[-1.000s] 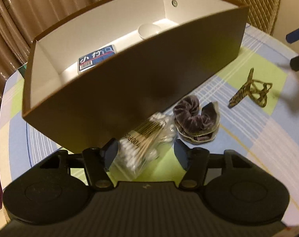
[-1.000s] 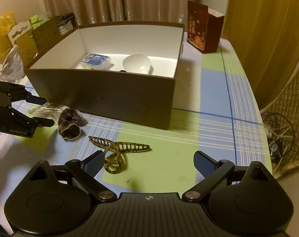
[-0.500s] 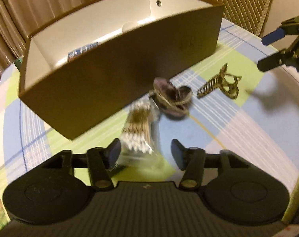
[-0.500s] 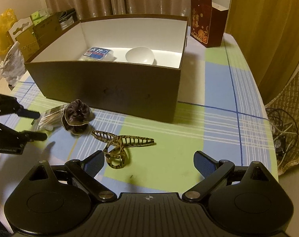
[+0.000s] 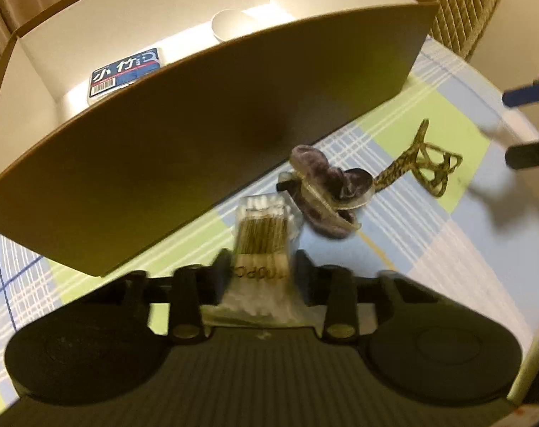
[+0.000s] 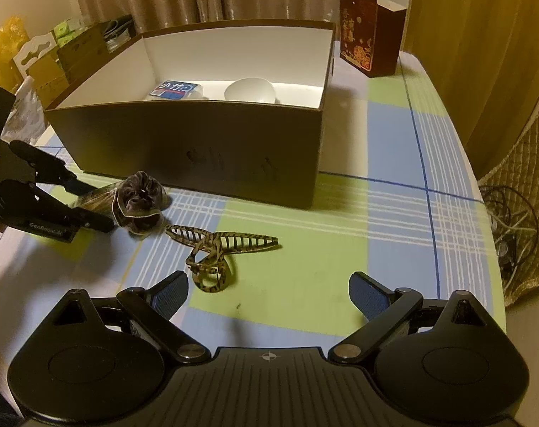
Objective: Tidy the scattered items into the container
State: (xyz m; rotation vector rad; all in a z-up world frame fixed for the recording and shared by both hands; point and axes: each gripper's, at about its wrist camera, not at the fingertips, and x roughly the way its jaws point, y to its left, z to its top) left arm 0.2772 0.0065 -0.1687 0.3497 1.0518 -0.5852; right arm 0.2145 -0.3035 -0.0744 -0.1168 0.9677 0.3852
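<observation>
A brown box [image 5: 205, 131] with a white inside holds a blue-labelled pack [image 5: 125, 73] and a white bowl [image 5: 234, 25]. My left gripper [image 5: 260, 267] has its fingers closed against a clear bag of cotton swabs [image 5: 264, 242] lying on the checked cloth just before the box. A dark velvet scrunchie [image 5: 326, 185] lies beside the bag. A tortoiseshell hair claw [image 6: 216, 249] lies just ahead of my right gripper [image 6: 269, 295], which is open and empty. The box [image 6: 198, 149], the scrunchie [image 6: 138, 203] and the left gripper [image 6: 88, 206] also show in the right wrist view.
A dark red gift bag [image 6: 371, 28] stands behind the box at the table's far right. Cardboard boxes and bags [image 6: 56, 64] sit off the table at the left. The table's right edge [image 6: 483, 195] drops to cables on the floor.
My left gripper has moved forward over the swab bag and its fingers have closed onto it. The right gripper has shifted only slightly and stays open.
</observation>
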